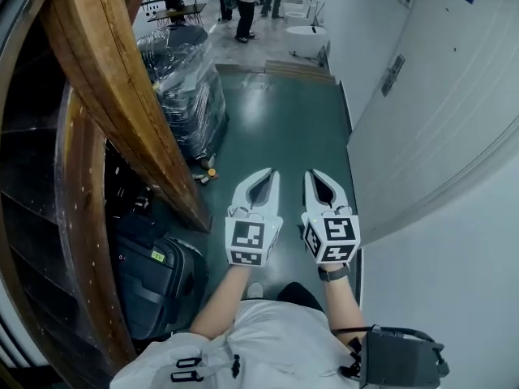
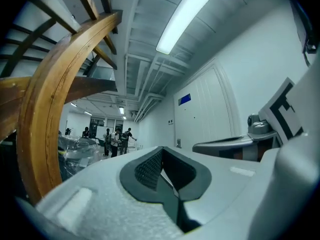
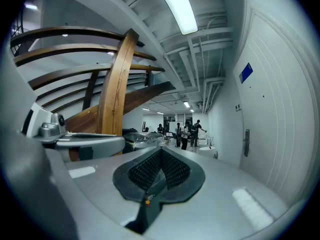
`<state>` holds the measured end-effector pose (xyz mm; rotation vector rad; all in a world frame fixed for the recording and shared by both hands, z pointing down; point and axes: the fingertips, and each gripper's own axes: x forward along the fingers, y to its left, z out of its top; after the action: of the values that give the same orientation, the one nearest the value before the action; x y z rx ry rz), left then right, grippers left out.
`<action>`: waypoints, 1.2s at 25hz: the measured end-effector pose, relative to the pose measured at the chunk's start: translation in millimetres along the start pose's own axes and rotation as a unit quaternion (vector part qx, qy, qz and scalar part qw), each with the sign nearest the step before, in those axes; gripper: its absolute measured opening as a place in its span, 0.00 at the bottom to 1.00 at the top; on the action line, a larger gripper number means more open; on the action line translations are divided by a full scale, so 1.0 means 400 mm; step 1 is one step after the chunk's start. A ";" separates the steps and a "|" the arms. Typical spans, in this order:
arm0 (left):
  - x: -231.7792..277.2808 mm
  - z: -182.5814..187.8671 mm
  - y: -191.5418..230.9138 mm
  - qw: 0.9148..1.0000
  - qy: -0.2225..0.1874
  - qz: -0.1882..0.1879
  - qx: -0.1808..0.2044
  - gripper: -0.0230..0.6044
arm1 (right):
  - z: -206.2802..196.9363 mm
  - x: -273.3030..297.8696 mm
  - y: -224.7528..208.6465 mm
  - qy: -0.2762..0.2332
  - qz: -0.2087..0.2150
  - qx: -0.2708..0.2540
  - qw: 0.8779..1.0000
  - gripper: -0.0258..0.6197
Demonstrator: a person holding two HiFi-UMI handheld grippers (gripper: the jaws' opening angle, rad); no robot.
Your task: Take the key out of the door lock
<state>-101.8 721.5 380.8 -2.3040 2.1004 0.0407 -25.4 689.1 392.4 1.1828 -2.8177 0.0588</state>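
Closed and empty, the white left hand-held gripper (image 1: 271, 172) and white right hand-held gripper (image 1: 313, 173) are level, side by side above the dark green floor (image 1: 284, 128). The grey metal door lock (image 1: 393, 74) sits on the white panelled door (image 1: 454, 87), well ahead at right; the key is too small to discern.

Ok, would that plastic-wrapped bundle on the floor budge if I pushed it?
Probably not easily: the plastic-wrapped bundle is bulky and packed with dark items, so likely heavy. Its glossy film looks slick and thin, so it may slip or tear under contact.
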 end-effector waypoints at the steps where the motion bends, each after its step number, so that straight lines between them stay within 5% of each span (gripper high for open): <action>1: 0.008 -0.021 0.017 1.000 0.008 -0.003 -0.015 0.04 | -0.022 0.012 0.008 0.011 -0.002 0.002 1.000 0.04; 4: 0.037 -0.082 0.048 0.998 0.042 -0.013 -0.048 0.04 | -0.081 0.053 0.022 0.047 0.003 0.011 0.999 0.04; 12: 0.160 -0.126 0.111 0.998 0.047 -0.013 -0.049 0.04 | -0.116 0.212 -0.039 0.059 -0.001 0.019 0.998 0.03; 19: 0.397 -0.071 0.155 0.999 0.003 -0.040 -0.031 0.04 | -0.050 0.421 -0.187 0.026 0.003 0.013 1.000 0.03; 25: 0.628 -0.062 0.157 0.997 0.033 -0.069 0.009 0.04 | 0.014 0.584 -0.338 0.006 0.009 -0.022 1.000 0.03; 30: 0.762 -0.111 0.141 0.996 0.051 -0.067 0.003 0.04 | -0.011 0.677 -0.468 0.012 0.001 -0.024 1.000 0.03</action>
<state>-129.5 411.5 414.3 -2.4867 1.9810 -0.0888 -80.5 365.9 422.4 1.1613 -2.7823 0.0047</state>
